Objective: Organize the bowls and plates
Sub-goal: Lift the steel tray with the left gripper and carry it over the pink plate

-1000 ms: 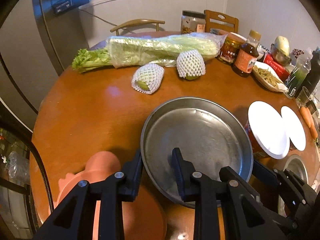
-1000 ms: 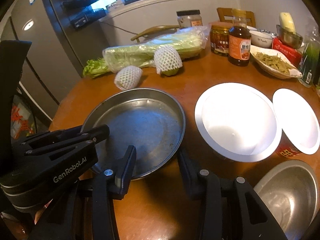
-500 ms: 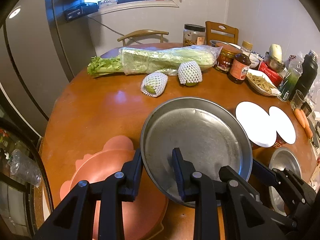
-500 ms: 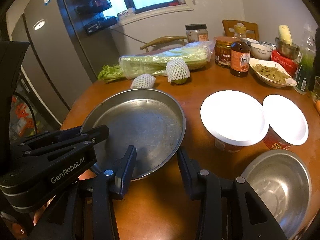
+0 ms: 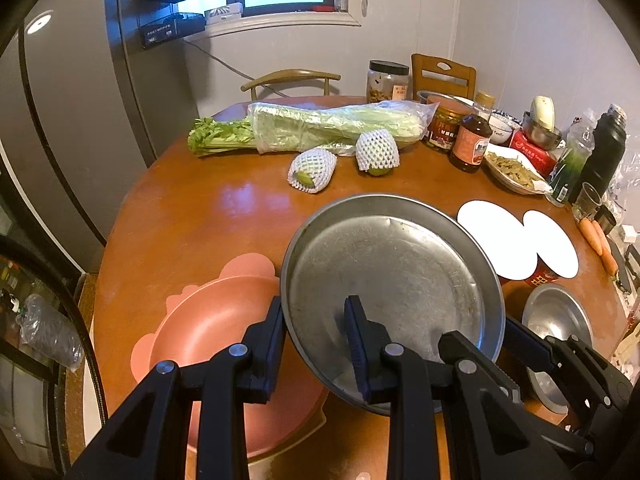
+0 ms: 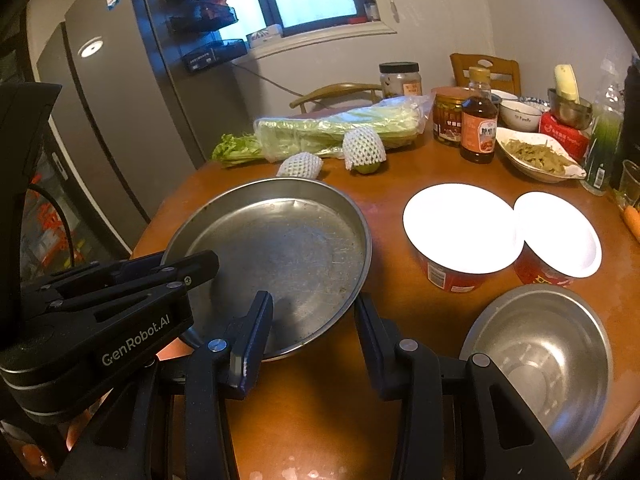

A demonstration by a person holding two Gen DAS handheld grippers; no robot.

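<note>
Steel plate (image 5: 394,276), the wide shallow one, sits tilted above the round worktop (image 5: 192,216), its near rim pinched by the left claw (image 5: 316,336), one finger under the rim and one inside the dish. The left claw is clamped on the plate at that single edge. The right claw (image 6: 314,328) straddles the opposite near rim with its fingers apart; the gap beside each pad suggests it is not pressing, so I judge it holds nothing.

Just below and to the left lies a pink plate (image 5: 212,320), partly under the steel one, a likely place to stack it.

Risks, as I judge them: a broad plate held by one edge can pivot in the pads and slip, since smooth metal offers little friction. If it swings, its far rim could knock the two white-lidded red cups (image 6: 456,228) to its right, or clip the steel bowl (image 6: 544,352) near the worktop's edge. The two claws work very near each other and could collide. Dropping the plate onto the pink one off-centre could leave it rocking.
</note>
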